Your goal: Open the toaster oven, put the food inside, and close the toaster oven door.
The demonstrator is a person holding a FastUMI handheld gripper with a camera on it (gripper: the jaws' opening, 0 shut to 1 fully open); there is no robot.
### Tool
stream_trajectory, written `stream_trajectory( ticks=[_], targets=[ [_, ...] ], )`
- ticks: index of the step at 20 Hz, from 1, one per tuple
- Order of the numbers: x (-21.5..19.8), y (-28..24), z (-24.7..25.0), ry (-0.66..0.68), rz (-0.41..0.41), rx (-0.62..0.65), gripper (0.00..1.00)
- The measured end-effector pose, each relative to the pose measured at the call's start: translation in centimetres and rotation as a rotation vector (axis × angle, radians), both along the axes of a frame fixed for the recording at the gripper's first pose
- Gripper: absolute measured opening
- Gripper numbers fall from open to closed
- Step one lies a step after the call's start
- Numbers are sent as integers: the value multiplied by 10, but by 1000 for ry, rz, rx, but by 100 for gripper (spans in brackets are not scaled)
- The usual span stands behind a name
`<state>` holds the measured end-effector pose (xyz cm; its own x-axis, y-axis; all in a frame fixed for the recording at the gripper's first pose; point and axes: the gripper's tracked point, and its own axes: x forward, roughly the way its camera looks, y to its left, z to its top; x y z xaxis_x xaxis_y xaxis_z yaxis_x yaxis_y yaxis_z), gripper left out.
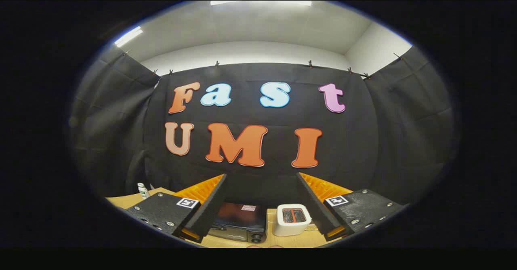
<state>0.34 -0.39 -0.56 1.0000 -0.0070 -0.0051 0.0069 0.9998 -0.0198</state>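
Note:
My gripper (262, 189) is open, its two fingers spread wide with nothing between them. Below and beyond the fingers, on a wooden table (129, 200), stands the dark toaster oven (239, 221), seen from above with its top facing me; whether its door is open or shut is hidden from here. A white two-slot toaster (292, 220) stands just to the right of the oven. A small pinkish edge (264, 246) shows on the table in front of the oven; I cannot tell what it is.
A small white bottle with a green band (143, 190) stands at the back left of the table, near the booth's black cloth wall. The cloth wall closes in the table at the back and on both sides.

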Motion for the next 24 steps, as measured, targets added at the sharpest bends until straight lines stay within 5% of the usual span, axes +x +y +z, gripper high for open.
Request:
stream_trajectory(
  ticks=[24],
  targets=[
    [27,64,-58,121,120,16,98]
  ],
)
